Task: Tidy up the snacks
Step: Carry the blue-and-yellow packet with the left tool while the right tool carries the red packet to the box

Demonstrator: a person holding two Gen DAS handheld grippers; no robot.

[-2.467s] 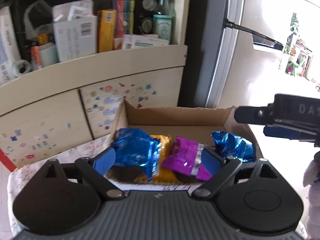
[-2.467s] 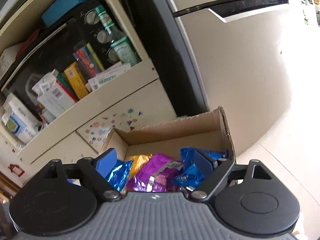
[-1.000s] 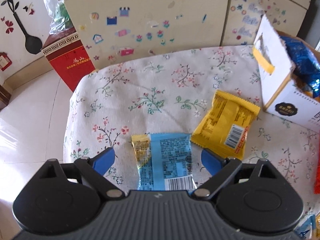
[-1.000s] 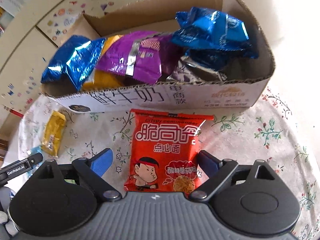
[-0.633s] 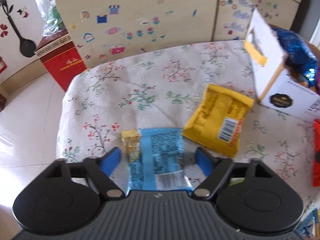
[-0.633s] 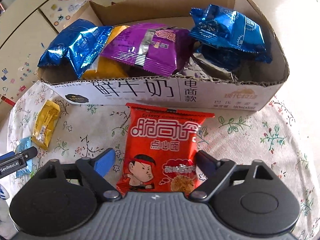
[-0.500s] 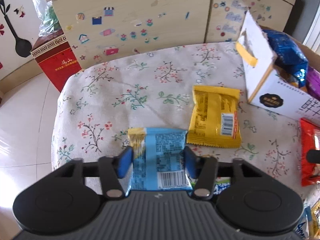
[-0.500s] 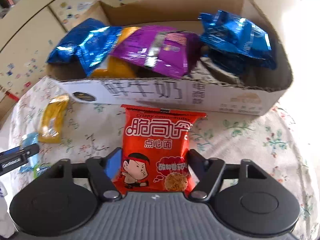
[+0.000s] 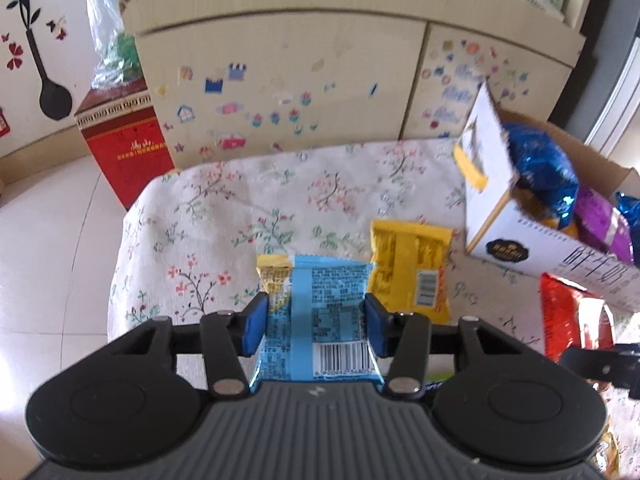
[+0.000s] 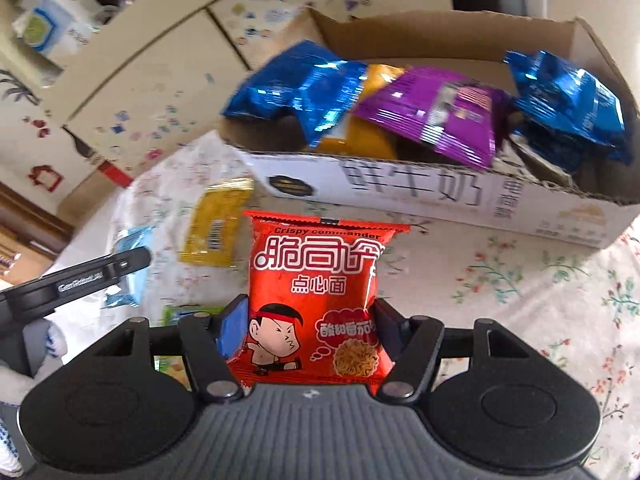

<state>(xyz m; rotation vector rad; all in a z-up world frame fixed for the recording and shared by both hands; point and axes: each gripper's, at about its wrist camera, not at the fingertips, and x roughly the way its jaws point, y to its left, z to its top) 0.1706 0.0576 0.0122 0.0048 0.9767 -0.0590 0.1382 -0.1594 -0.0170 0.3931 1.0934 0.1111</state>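
My left gripper point(image 9: 315, 316) is shut on a light-blue snack packet point(image 9: 328, 300) with a yellow corner, held just above the floral tablecloth point(image 9: 200, 208). A yellow packet point(image 9: 408, 272) lies flat to its right. In the right wrist view my right gripper point(image 10: 310, 320) has its jaws closing, and its pads press the sides of a red noodle packet point(image 10: 320, 264). Behind it stands an open cardboard box point(image 10: 420, 192) holding blue foil bags point(image 10: 304, 80), a purple bag point(image 10: 432, 116) and an orange one. The left gripper's body shows at the left edge of that view.
A sticker-covered cabinet point(image 9: 280, 80) stands behind the table. A red box point(image 9: 124, 140) sits on the tiled floor at the left. A green-edged packet point(image 10: 176, 316) lies under the right gripper. A white-gloved hand point(image 10: 16, 360) is at the lower left.
Both grippers went from wide open around their packets to closed on them. The left one has risen with the blue packet; the right one has shifted sideways and rolled.
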